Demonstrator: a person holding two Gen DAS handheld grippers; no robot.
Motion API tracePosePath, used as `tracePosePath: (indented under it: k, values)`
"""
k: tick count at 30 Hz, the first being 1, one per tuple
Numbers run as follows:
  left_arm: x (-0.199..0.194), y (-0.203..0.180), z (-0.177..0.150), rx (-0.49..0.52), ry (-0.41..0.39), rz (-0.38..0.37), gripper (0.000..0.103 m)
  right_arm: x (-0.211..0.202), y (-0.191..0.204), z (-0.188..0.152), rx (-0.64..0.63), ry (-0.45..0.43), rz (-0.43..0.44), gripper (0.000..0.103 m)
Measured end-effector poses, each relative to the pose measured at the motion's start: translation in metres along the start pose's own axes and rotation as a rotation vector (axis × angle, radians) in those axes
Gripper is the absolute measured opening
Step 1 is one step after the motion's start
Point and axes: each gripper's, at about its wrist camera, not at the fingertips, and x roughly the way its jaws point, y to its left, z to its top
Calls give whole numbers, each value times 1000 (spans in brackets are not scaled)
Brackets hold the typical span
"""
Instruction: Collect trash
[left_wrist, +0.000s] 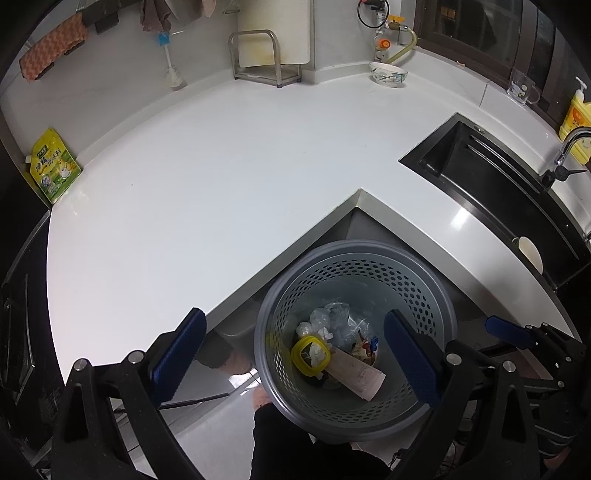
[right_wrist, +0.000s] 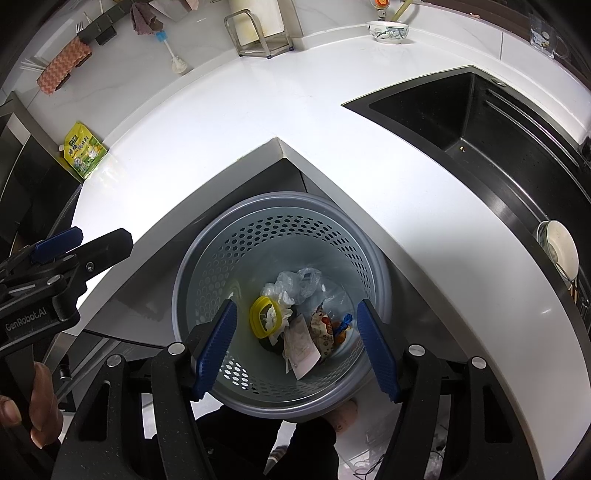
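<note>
A grey perforated trash bin (left_wrist: 428, 295) stands on the floor in the inner corner of the white L-shaped counter (left_wrist: 207, 177); it also shows in the right wrist view (right_wrist: 207, 266). Inside lie a yellow ring lid (left_wrist: 309, 355), crumpled clear plastic (left_wrist: 334, 319), a paper slip (left_wrist: 360, 374) and a snack wrapper (right_wrist: 327, 330). My left gripper (left_wrist: 297, 362) is open and empty above the bin's near rim. My right gripper (right_wrist: 297, 347) is open and empty over the bin. The left gripper (right_wrist: 62, 243) also shows in the right wrist view.
A yellow-green pouch (left_wrist: 55, 171) leans at the counter's left end. A bowl (left_wrist: 388, 74), a metal rack (left_wrist: 264, 59) and a brush (left_wrist: 171, 70) stand at the back. A black sink (left_wrist: 491, 184) lies to the right, with a yellow soap bottle (left_wrist: 574, 122) and faucet (left_wrist: 565, 155).
</note>
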Motion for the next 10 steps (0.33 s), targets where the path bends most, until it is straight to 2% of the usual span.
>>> tracePosePath:
  k: [10]
  values:
    - [1, 1, 0, 2, 2, 20, 95, 0, 0, 1, 0, 0, -1, 65]
